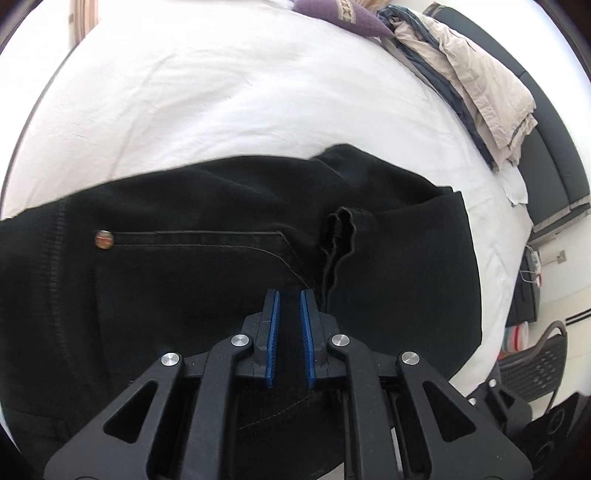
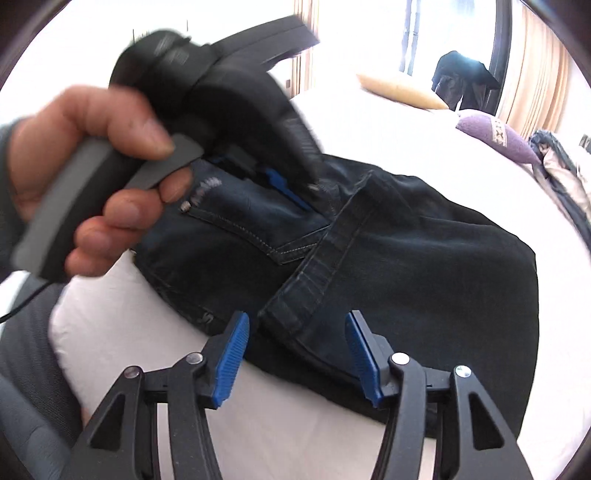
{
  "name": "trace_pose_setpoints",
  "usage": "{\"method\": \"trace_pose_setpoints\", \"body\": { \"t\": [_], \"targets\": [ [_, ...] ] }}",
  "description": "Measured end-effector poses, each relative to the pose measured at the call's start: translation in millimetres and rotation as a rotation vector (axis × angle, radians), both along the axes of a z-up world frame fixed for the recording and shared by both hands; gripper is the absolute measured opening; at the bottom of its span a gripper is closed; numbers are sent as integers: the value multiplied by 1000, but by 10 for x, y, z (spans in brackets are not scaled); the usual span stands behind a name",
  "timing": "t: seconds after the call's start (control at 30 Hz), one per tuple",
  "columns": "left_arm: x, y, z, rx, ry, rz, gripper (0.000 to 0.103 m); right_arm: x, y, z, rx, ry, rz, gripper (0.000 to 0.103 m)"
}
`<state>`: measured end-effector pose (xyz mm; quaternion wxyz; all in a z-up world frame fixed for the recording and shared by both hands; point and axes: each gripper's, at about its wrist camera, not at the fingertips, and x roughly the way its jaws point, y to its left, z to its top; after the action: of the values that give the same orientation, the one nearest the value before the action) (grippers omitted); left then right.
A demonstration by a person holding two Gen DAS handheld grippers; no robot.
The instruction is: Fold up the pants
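Dark jeans (image 1: 184, 280) lie folded on a white bed (image 1: 221, 92), with a pocket rivet (image 1: 103, 239) and a leg hem (image 1: 341, 236) on top. My left gripper (image 1: 290, 295) hovers over the pocket seam with its blue pads a narrow gap apart, nothing between them. In the right wrist view the jeans (image 2: 424, 251) show a folded hem (image 2: 325, 258). My right gripper (image 2: 297, 325) is open wide, its pads either side of the hem's near corner. The left gripper (image 2: 291, 192) and the hand (image 2: 92, 147) holding it are over the jeans.
A beige and grey blanket (image 1: 480, 81) and a purple pillow (image 1: 340, 14) lie at the bed's far side. A dark headboard (image 1: 546, 122) and a chair (image 1: 535, 362) stand to the right. A yellow pillow (image 2: 399, 90) and curtains (image 2: 535, 74) are beyond.
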<state>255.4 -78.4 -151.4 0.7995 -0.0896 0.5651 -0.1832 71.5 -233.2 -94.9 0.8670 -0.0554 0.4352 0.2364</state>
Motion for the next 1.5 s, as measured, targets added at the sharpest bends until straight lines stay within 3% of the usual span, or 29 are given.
{"method": "trace_pose_setpoints", "body": {
  "t": [0.13,0.2,0.27,0.37,0.47,0.57,0.63,0.83,1.03,1.13,1.23,1.4,1.47,1.5],
  "targets": [
    [-48,-166,242,-56,-78,-39,11,334,-891,119,195,56,-152,58],
    [-34,-397,250,-115,-88,-95,11,543,-1381,99,324,97,-239,57],
    [9,-631,162,-133,-76,-135,11,753,-1749,11,490,162,-245,57],
    [135,-880,-80,-137,-25,-138,11,1106,-2007,-232,620,264,-219,57],
    [324,-877,-329,-121,11,-81,11,1463,-2172,-562,715,346,-246,57],
    [514,-726,-536,-234,77,-2,11,1705,-2331,-812,781,367,-333,49],
    [517,-693,-575,-244,63,-11,11,1794,-2439,-931,864,385,-353,49],
    [557,-717,-692,-254,51,-1,11,1472,-2383,-880,817,422,-241,47],
    [534,-727,-717,-259,39,-5,11,403,-2293,-956,802,512,-198,48],
    [471,-715,-681,-239,21,-10,11,-94,-2359,-904,816,536,-229,48],
    [307,-701,-528,-200,-38,-22,11,-413,-2347,-749,821,495,-246,54],
    [-251,-312,-156,-267,-160,47,11,-300,-2300,-466,905,367,-265,57],
    [-540,-4,-75,-279,-181,114,20,-71,-2212,-411,923,354,-274,60],
    [-679,162,-58,-301,-185,154,42,40,-2135,-392,931,352,-273,60]
  ]
}}
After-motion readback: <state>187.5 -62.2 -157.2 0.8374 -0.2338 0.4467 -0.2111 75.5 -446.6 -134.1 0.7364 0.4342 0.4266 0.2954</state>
